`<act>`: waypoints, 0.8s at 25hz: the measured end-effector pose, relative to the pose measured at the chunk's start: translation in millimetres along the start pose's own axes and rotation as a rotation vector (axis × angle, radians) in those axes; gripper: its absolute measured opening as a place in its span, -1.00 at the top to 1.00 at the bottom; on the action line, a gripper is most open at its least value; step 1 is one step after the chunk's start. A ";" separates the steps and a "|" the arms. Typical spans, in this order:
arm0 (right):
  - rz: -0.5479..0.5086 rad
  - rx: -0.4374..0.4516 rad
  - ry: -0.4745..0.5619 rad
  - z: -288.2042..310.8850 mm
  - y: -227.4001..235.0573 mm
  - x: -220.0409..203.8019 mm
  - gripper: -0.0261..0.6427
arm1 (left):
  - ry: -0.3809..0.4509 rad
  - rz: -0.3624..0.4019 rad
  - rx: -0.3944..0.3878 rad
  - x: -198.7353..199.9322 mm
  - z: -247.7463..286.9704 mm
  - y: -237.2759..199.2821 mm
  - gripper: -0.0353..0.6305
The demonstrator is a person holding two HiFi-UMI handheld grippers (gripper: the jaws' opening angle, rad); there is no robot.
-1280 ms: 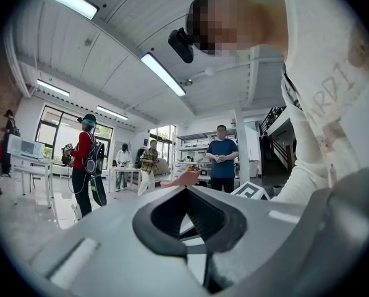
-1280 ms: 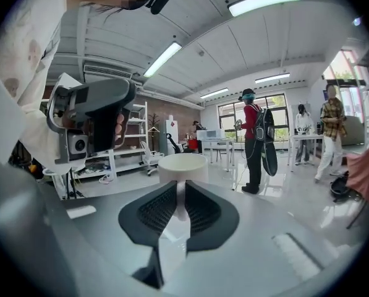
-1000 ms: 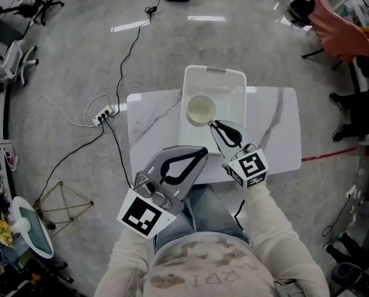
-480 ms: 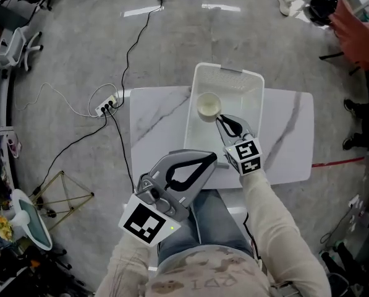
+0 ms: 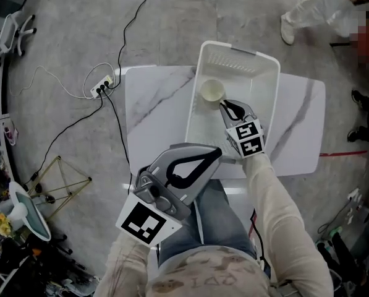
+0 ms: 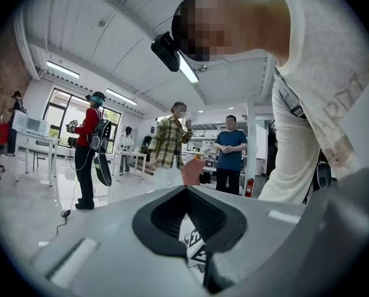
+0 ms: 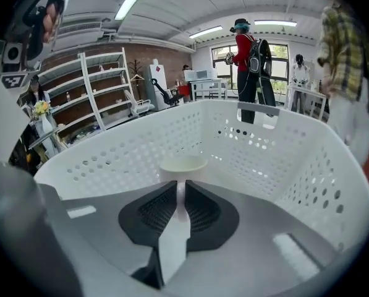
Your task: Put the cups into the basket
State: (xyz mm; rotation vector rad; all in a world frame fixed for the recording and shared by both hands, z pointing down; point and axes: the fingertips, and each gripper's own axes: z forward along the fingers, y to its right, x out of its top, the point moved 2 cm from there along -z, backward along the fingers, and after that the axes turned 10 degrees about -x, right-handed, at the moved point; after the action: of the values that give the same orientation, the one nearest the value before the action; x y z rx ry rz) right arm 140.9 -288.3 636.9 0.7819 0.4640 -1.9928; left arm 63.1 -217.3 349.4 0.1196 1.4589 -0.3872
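A cream cup [image 5: 212, 90] sits inside the white perforated basket [image 5: 267, 107] on the marble table [image 5: 153, 116]. My right gripper [image 5: 224, 105] reaches into the basket, its tips against the near side of the cup. In the right gripper view the jaws [image 7: 181, 193] stand almost together, pinching a thin white part of the cup [image 7: 183, 164] just ahead of them. My left gripper [image 5: 216, 156] is held low over the person's lap at the table's near edge, shut and empty. In its own view it [image 6: 185, 189] points up at the person and the ceiling.
The basket walls [image 7: 283, 141] rise on all sides of the right gripper. A power strip [image 5: 101, 86] with cables lies on the floor left of the table. A person's leg [image 5: 308, 11] is on the floor beyond the table's far right.
The head view has shifted, so table and basket sit higher and more to the right. The right gripper stays at the cup in the basket. A person has come into view at the upper right.
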 end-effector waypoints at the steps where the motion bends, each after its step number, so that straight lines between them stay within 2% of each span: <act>1: -0.006 0.005 -0.008 3.7 -0.9 -3.5 0.74 | -0.001 -0.004 0.002 -3.3 0.2 -1.0 0.89; 7: -0.027 0.019 -0.053 21.4 -3.9 -18.4 0.74 | -0.007 -0.020 0.020 -12.5 -2.3 -6.4 0.89; 16: 0.026 0.016 -0.096 25.9 -4.9 -31.6 0.72 | -0.007 -0.021 0.033 -15.3 -4.6 -10.7 0.89; 20: 0.014 0.008 -0.124 27.8 -3.0 -36.5 0.71 | -0.009 -0.021 0.029 -13.3 -3.1 -10.0 0.89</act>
State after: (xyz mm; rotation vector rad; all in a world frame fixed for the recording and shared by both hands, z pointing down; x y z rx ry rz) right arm 142.7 -280.6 682.2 0.6601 0.3780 -2.0179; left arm 56.1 -223.3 363.7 0.1253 1.4474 -0.4257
